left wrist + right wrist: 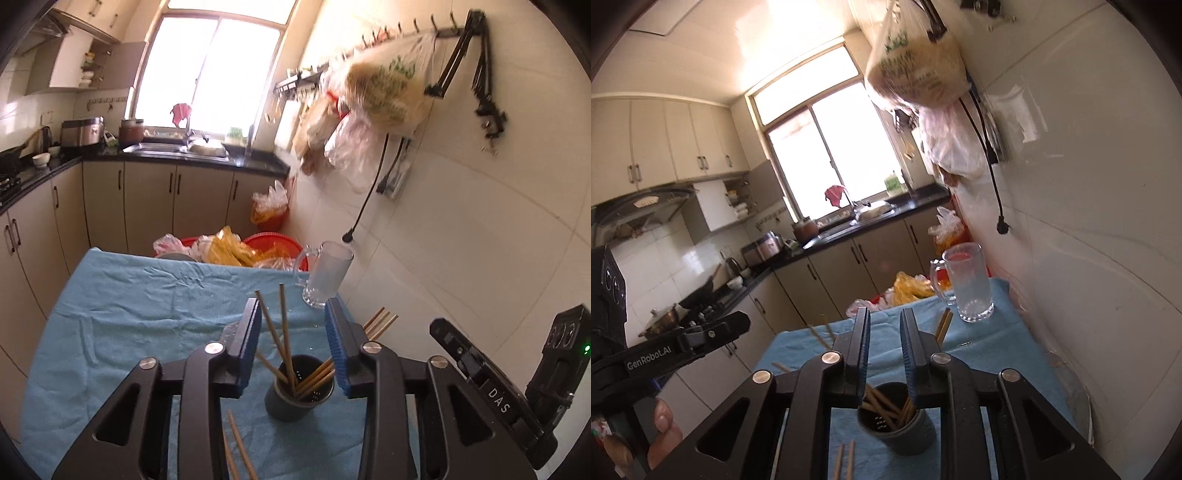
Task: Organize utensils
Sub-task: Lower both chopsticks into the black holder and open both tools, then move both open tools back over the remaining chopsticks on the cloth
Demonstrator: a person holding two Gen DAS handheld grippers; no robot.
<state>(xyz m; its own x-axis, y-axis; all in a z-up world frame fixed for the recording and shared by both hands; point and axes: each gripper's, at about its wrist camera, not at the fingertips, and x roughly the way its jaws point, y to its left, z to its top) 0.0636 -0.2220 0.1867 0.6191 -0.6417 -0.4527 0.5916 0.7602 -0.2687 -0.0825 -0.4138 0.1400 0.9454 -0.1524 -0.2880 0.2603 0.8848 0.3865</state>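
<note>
A dark grey utensil cup [291,397] stands on the blue cloth [129,306] and holds several wooden chopsticks [284,332]. My left gripper [293,321] is open above it, its jaws on either side of the chopsticks, touching none. Two loose chopsticks [236,448] lie near the front edge. In the right wrist view the cup [895,424] sits below my right gripper [884,328], which is open and empty. Loose chopsticks [845,461] lie in front of the cup, more [942,325] near the glass mug.
A clear glass mug [325,275] stands at the far right of the table by the tiled wall; it also shows in the right wrist view [967,284]. Red basins with plastic bags [258,247] sit behind the table. Bags [376,96] hang on the wall.
</note>
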